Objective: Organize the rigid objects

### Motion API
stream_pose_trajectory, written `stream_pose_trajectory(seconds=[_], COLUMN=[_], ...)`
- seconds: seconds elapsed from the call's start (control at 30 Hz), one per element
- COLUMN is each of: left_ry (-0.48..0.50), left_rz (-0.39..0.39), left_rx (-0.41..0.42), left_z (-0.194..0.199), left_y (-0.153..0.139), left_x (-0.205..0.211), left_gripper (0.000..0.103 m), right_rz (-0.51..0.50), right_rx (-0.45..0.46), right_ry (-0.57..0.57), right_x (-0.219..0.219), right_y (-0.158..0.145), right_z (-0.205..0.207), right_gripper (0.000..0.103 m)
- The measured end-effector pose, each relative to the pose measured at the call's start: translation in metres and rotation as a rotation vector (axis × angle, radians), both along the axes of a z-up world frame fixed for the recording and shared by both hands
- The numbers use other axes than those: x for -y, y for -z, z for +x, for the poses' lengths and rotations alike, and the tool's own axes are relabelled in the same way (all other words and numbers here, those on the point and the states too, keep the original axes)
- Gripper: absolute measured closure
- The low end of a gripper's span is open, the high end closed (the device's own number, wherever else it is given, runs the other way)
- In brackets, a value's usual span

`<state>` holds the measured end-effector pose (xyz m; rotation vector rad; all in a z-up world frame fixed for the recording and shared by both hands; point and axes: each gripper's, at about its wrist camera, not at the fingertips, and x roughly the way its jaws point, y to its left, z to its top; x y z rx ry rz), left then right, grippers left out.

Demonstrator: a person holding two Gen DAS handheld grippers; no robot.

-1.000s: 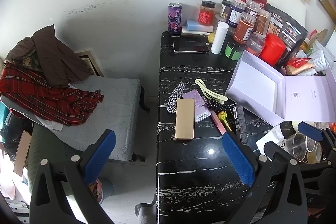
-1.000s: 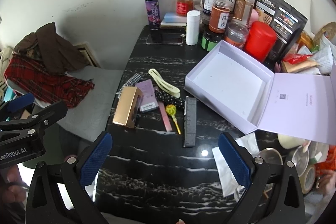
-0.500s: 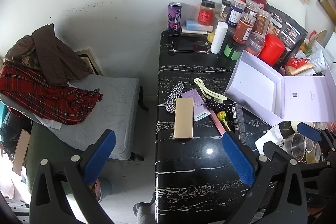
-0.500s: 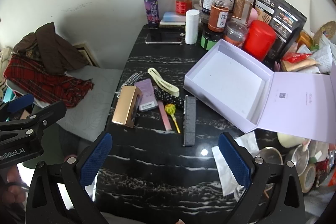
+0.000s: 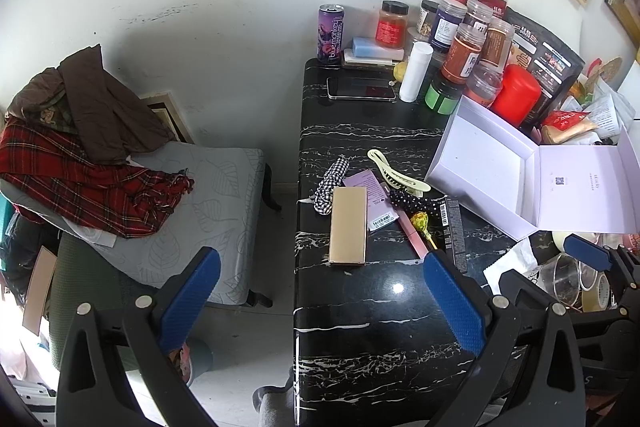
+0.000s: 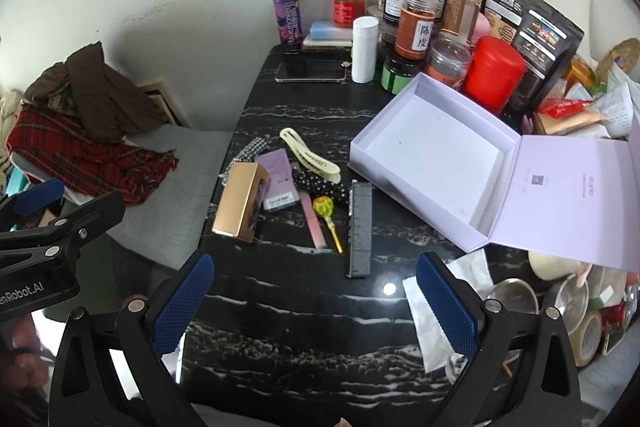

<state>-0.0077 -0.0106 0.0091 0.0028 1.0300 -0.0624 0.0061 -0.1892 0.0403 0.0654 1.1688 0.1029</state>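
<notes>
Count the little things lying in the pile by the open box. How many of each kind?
Boxes: 2, gold box and purple box
Hair things: 3, cream clip, checkered scrunchie, dotted band
Lollipop: 1
Pink stick: 1
Black comb: 1
Total: 8

gold box [image 6: 239, 202], black comb [image 6: 359, 229], open white box [image 6: 430, 155]

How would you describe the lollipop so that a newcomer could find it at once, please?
Start at the open white box on the black table; a cluster of small items lies left of it. The lollipop lies between a pink strip and a black comb, the only round yellow head on a stick.
</notes>
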Motion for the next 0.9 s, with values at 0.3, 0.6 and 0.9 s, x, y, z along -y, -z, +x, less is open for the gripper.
stream_pose_trajectory(seconds=[0.3, 0.6, 0.9], left_ry=[0.004, 0.016, 0.033], left_rz=[-0.002, -0.009, -0.005], left_rx=[-0.006, -0.034, -0.083], left_z=[0.002, 0.013, 0.033], left_y=[0.001, 0.01, 0.027], left_x=[0.003, 0.004, 0.007], left_gripper=[0.0, 0.0, 0.0], right_rz=[-0.002, 0.004, 0.026], right_rx=[-0.005, -0.031, -0.073], right_ry=[0.0, 0.005, 0.02], right_x=[0.001, 0.004, 0.009], right_y=[0.001, 0.009, 0.023], right_z=[0.001, 0.009, 0.021], right_gripper=[0.0, 0.0, 0.0])
